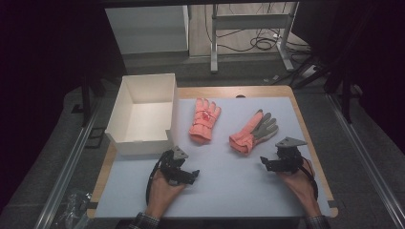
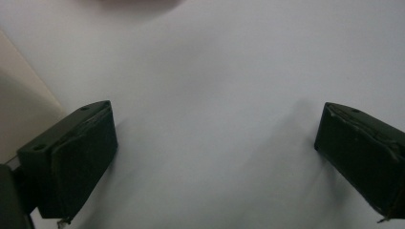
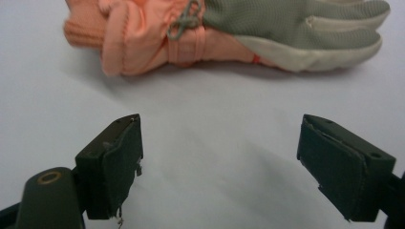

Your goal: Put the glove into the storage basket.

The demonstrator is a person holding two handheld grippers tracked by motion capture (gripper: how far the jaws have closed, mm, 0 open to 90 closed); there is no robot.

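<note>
Right gripper [image 3: 219,157] sits wide open on the white mat [image 1: 229,181], holding nothing, jaws pointing at the grey-palmed glove [image 3: 229,33] just ahead. Left gripper [image 2: 215,162] is also wide open and empty, near the front corner of the white box [image 1: 143,114], with a sliver of pink at the top edge of its own view, too blurred to identify.

Likely work: get the gloves into the box. Risks, as a guess: soft fabric may fold or slip if the jaws bite only the thin cuff edge; a pinch on one layer could let the glove dangle and drag across the mat; the left gripper is close to the box wall and could bump it when reaching.

Grey-palmed glove lies flat at the right of the mat, palm side up, orange knit cuff toward the person, grey mesh palm, pale fingers, small cord loop at the wrist. Second glove [image 1: 204,120] is all salmon-pink, back side up, fingers pointing away, lying between the box and the first glove, apart from both.
</note>
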